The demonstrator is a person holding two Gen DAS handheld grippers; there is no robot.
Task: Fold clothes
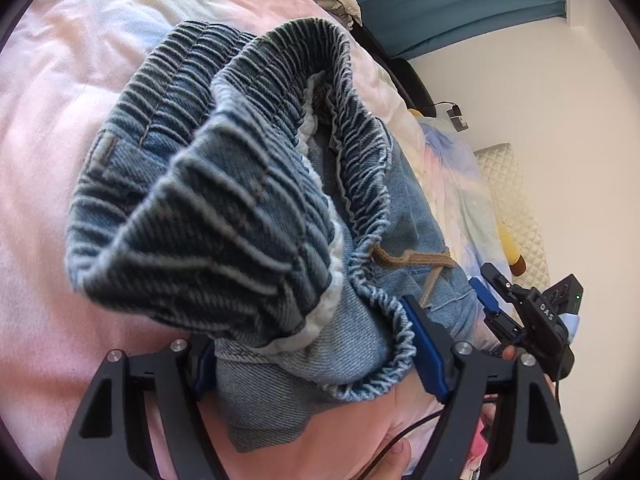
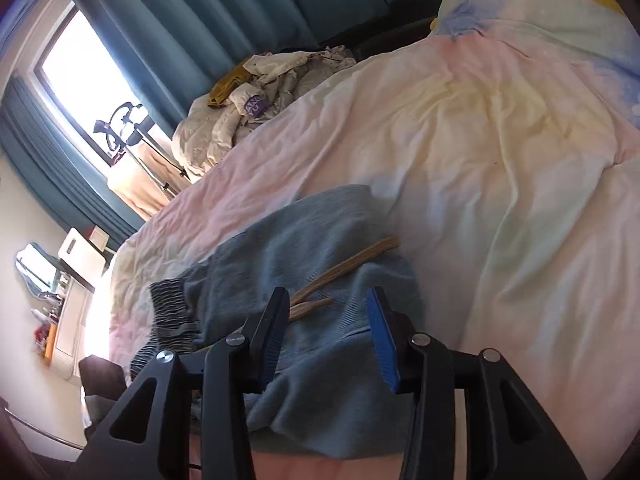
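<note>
On the bed (image 2: 460,128), my left fingers (image 1: 320,364) grip the jeans (image 1: 224,184); my right fingers (image 2: 332,344) hang open, so regrasping the waistband comes next.

Ribbed denim jeans (image 1: 208,208), matt cloth

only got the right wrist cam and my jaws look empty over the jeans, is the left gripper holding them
Observer: Yes. In the left wrist view the left gripper is clamped on the jeans, with denim filling the gap between its fingers.
Operator: which part has it got
Observer: Fabric just below the elastic waistband, which is bunched up and raised off the bed cover, close to that camera.
Operator: can it see my gripper
Observer: Yes, the right gripper shows at the right edge of that view, jaws apart with nothing between them.
</note>
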